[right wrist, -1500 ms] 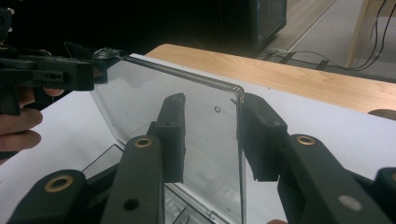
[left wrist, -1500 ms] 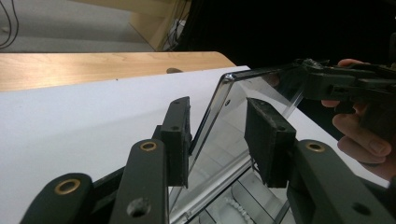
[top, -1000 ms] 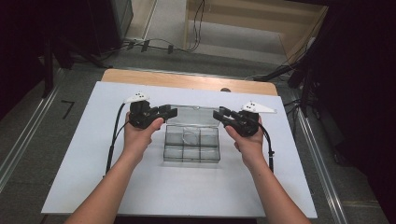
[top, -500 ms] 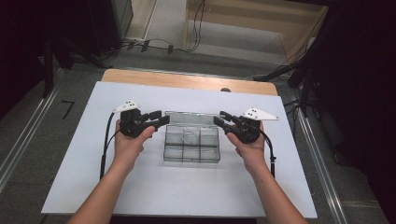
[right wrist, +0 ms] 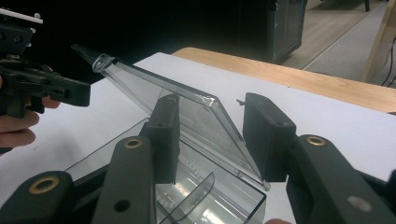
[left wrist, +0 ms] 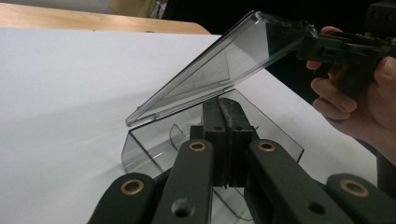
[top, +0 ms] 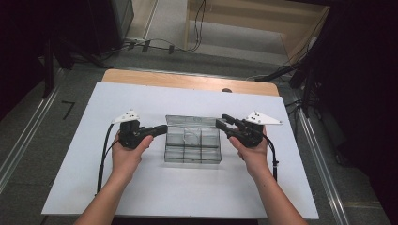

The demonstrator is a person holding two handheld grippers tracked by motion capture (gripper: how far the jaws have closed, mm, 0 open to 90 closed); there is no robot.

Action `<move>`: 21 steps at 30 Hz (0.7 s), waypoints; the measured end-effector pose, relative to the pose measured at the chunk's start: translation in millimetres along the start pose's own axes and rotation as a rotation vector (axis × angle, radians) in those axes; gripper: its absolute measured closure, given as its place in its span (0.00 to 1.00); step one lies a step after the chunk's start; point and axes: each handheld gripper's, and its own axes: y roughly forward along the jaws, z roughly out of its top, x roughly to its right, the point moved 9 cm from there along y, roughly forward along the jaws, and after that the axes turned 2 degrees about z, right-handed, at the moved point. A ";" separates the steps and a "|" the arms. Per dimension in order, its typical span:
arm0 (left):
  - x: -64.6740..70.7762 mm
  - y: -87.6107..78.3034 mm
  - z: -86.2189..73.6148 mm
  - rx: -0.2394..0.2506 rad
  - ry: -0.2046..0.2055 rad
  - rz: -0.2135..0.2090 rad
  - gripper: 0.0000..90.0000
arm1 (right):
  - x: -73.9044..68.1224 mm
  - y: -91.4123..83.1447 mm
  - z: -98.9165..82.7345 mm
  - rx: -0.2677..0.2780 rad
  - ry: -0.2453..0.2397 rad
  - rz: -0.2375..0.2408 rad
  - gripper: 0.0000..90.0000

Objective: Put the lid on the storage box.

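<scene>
- Clear compartment box (top: 192, 145) sits mid-bench (top: 141, 192), its lid (left wrist: 219, 70) raised at a slant.
- Right gripper (right wrist: 210, 135) stands partly open, jaws either side of the lid's edge.
- Left gripper (left wrist: 226, 116) has just closed, empty, beside the box.

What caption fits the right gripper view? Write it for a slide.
Right claw open around the raised lid of a clear compartment box; left claw beyond.

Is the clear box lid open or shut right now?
Open. The lid stands tilted up off the clear box, hinged along one edge, with the divided compartments exposed beneath it.
</scene>
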 end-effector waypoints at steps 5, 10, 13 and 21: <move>2.8 6.4 2.4 -0.007 0.002 -0.011 1.00 | 0.4 -3.5 -2.5 -0.003 0.004 0.002 0.59; 2.7 9.3 2.6 -0.005 -0.004 -0.011 1.00 | -1.0 -5.5 -6.1 -0.007 -0.010 0.011 0.57; 2.0 10.1 2.0 -0.009 -0.002 -0.008 1.00 | -2.3 -7.0 -8.7 -0.011 -0.015 0.017 0.55; 3.0 12.5 1.0 -0.012 -0.005 -0.016 1.00 | -5.7 -19.1 -16.1 -0.015 -0.014 0.041 0.44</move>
